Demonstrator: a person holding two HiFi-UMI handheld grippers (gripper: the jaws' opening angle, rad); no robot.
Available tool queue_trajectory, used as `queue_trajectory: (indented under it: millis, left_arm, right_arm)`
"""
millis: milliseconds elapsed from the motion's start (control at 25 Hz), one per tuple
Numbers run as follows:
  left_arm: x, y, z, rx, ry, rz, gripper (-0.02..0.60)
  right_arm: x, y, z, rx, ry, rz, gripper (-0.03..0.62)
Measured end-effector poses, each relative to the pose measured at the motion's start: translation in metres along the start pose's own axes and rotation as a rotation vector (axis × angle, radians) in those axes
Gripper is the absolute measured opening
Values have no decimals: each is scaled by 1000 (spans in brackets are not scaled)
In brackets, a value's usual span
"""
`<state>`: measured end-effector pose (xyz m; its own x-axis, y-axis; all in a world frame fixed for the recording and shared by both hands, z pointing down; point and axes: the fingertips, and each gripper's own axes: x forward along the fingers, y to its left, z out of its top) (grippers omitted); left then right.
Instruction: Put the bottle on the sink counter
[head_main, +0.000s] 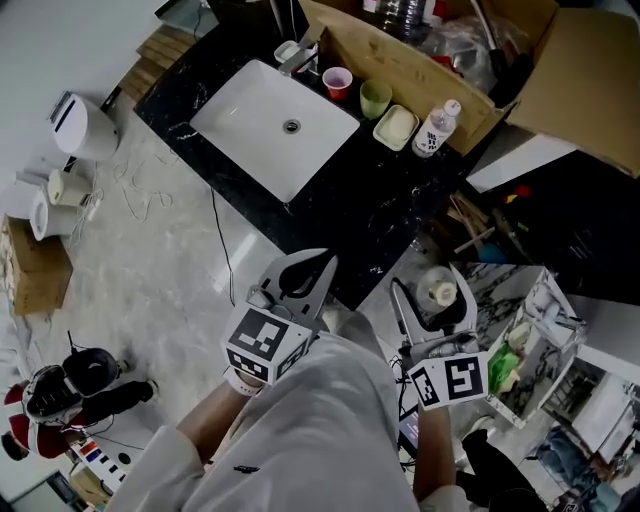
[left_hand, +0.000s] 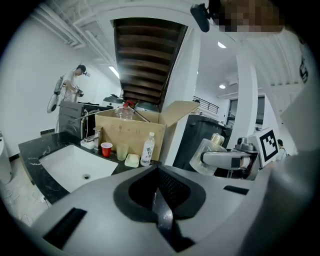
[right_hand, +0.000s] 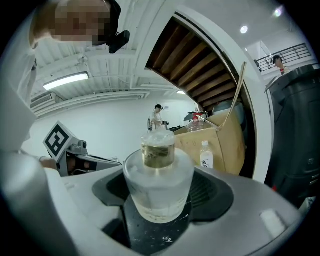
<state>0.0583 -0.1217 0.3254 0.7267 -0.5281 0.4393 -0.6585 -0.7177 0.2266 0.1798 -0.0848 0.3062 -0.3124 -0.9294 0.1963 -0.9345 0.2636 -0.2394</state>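
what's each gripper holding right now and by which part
The right gripper is shut on the frosted bottle, gripping its wide body; the gold cap sticks out past the jaws. The left gripper is shut and empty.

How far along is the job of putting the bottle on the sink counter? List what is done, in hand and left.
Done: the right claw is shut on the bottle, so it is picked up. In hand: it is held short of the counter. Left: carry it over, set it on bare counter, let go. The left claw is shut and empty.
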Motion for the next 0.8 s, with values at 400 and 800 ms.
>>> queue_trajectory:
  millis: [400, 800]
  left_arm:
    - [28, 13, -31, -50, 73, 32, 7]
    - [42, 29, -69, -63, 147, 56, 7]
  right_arm:
    - [21, -11, -32, -77, 80, 84, 345]
    - [43, 0, -87, -126, 161, 214, 345]
